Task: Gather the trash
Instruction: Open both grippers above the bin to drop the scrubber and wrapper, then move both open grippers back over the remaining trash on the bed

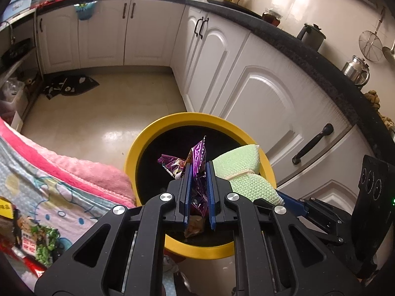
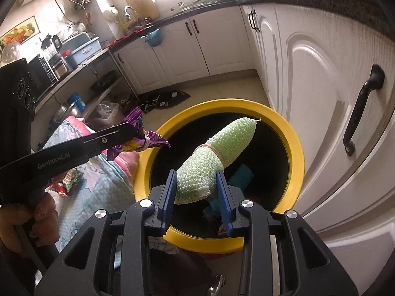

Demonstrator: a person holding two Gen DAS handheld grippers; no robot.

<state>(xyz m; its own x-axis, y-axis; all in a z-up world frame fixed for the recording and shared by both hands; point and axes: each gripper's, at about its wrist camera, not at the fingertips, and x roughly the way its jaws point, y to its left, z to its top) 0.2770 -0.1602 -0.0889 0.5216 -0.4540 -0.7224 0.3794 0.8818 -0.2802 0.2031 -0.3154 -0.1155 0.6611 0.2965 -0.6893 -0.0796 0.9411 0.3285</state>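
Note:
A yellow-rimmed bin (image 1: pixel 148 133) (image 2: pixel 295 148) with a dark inside stands on the floor beside white cabinets. My left gripper (image 1: pixel 199 166) is shut on a crumpled purple foil wrapper (image 1: pixel 198 153), held over the bin's mouth; in the right wrist view the same wrapper (image 2: pixel 138 143) sticks out near the bin's left rim. My right gripper (image 2: pixel 197 174) is shut on a rolled pale green mesh cloth (image 2: pixel 222 145) bound with a rubber band, also over the bin; the left wrist view shows that cloth (image 1: pixel 239 165) to the right of the wrapper. Some trash lies inside the bin (image 2: pixel 243 174).
White cabinet doors with black handles (image 2: pixel 360 108) stand close on the right. A pink and patterned blanket (image 1: pixel 61 172) lies to the left of the bin. A dark mat (image 1: pixel 71 86) lies on the tiled floor. A hand (image 2: pixel 29 224) grips the left tool.

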